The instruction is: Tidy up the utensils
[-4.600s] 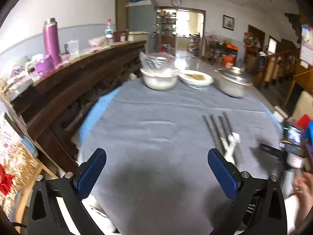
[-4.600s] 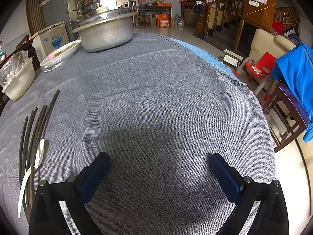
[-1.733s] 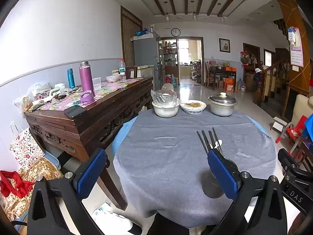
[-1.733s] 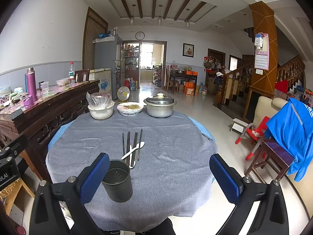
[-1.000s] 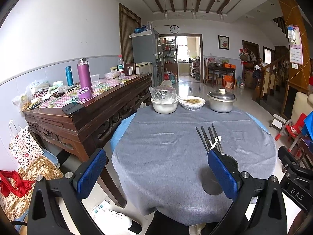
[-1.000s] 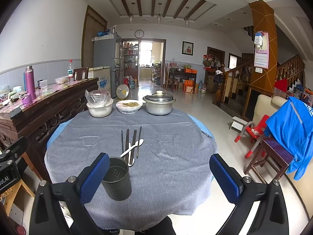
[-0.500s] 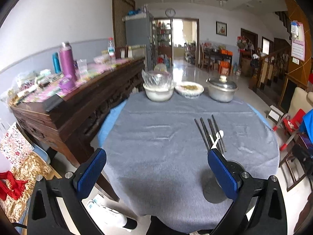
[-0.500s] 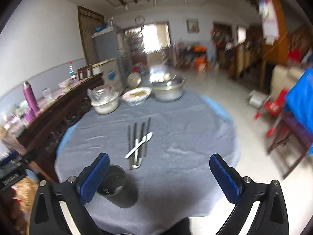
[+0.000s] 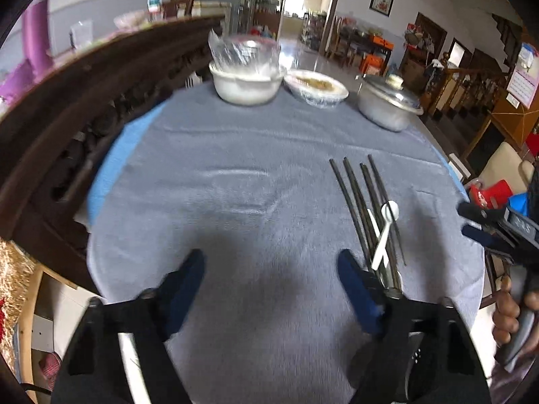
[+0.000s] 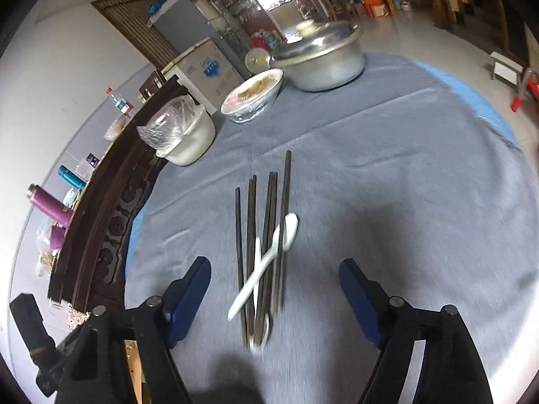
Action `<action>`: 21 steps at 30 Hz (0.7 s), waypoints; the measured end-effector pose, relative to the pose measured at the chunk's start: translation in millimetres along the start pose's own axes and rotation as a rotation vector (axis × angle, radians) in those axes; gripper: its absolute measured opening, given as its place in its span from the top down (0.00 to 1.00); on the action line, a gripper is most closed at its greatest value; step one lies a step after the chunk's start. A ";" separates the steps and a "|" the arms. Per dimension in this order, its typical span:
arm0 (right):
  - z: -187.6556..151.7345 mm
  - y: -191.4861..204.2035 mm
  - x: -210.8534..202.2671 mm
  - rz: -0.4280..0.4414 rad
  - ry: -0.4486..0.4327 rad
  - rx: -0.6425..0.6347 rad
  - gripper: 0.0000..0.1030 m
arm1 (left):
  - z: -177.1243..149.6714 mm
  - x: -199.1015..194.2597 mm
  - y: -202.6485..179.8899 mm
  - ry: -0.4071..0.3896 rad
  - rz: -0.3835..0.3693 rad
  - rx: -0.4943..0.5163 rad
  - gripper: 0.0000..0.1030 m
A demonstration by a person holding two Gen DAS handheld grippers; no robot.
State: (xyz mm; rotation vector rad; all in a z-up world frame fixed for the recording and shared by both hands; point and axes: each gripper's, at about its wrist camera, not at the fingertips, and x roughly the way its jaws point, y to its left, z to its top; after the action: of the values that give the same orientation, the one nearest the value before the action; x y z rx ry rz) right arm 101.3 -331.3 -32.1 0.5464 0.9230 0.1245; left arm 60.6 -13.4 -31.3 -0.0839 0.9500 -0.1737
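Note:
Several dark chopsticks lie side by side on the grey tablecloth, with two white spoons across them. My right gripper is open and empty, hovering over the near ends of the utensils. In the left wrist view the chopsticks and a white spoon lie right of centre. My left gripper is open and empty above bare cloth, its right finger beside the utensils. The dark holder cup shows partly behind that finger.
At the table's far side stand a plastic-covered white bowl, a bowl of food and a lidded metal pot. A dark wooden sideboard runs along the left. The right gripper shows at the left view's right edge.
Both grippers have dropped from high above the room down close over the table. The right one now hovers directly over the chopsticks and spoons. Both stay open.

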 end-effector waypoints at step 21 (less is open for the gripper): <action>123.3 2.2 186.8 -0.198 0.189 -0.008 0.74 | 126.8 165.3 -46.0 0.278 -0.044 0.018 0.61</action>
State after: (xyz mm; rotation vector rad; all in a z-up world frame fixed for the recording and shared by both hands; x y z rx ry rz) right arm 311.7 -316.3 -107.1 0.4377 1.1552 0.0013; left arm 252.8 -89.8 -83.5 -0.0648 1.2243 -0.2389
